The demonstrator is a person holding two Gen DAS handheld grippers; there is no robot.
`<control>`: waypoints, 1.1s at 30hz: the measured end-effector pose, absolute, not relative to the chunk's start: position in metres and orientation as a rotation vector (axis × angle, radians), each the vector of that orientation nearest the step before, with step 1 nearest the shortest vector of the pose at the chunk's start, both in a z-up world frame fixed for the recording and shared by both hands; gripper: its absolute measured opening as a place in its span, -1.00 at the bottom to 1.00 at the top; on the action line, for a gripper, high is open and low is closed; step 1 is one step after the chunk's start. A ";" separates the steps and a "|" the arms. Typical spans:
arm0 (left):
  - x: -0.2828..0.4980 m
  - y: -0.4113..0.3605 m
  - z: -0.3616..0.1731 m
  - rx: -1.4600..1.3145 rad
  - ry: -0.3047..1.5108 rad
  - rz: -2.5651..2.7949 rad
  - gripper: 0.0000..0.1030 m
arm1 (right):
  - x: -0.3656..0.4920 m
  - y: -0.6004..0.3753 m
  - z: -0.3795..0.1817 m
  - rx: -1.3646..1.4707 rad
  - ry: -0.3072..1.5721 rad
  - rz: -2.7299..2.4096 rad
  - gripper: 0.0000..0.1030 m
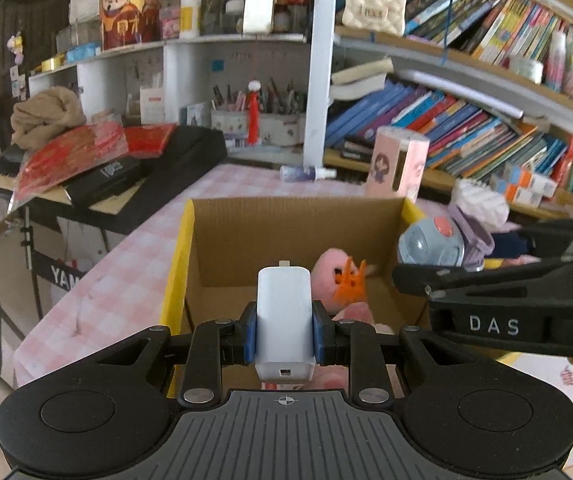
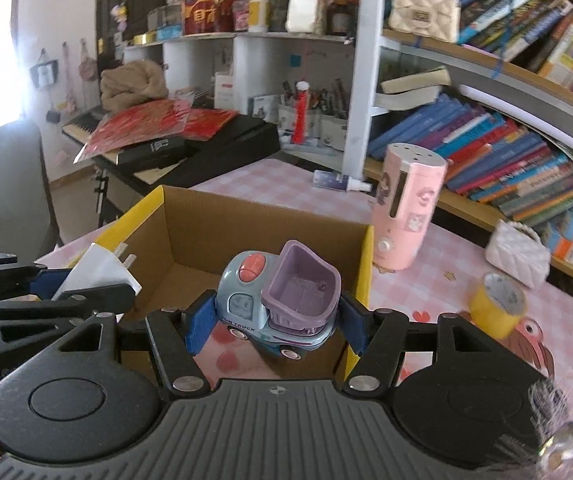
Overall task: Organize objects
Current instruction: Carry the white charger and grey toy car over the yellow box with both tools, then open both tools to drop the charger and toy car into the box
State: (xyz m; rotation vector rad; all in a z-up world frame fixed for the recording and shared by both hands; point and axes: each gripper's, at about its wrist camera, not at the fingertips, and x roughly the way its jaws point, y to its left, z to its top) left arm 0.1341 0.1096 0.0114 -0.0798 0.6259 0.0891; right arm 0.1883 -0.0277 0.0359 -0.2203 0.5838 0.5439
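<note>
My left gripper [image 1: 284, 330] is shut on a white charger plug [image 1: 284, 316] and holds it above the near edge of an open cardboard box [image 1: 286, 220] with yellow flaps. A pink plush toy [image 1: 334, 276] lies inside the box. My right gripper [image 2: 276, 322] is shut on a blue toy truck [image 2: 274, 304] with a purple tipper, held above the box [image 2: 246, 224] near its right wall. The truck also shows in the left wrist view [image 1: 432, 246], and the charger in the right wrist view [image 2: 98, 272].
The box stands on a pink checked tablecloth [image 2: 426, 292]. A pink cylinder device [image 2: 408, 208], a yellow tape roll [image 2: 496, 306], a white quilted purse [image 2: 520, 256] and a small spray bottle [image 2: 336, 181] sit on the table. A bookshelf stands behind, a keyboard [image 1: 118, 184] to the left.
</note>
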 end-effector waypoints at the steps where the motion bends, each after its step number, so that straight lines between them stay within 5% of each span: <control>1: 0.138 0.109 0.008 -0.075 0.640 0.094 -0.53 | 0.193 -0.026 0.035 -0.226 0.586 0.553 0.19; 33: 0.176 0.108 -0.030 -0.015 0.832 0.169 -0.52 | 0.246 0.004 -0.007 -0.492 0.687 0.701 0.20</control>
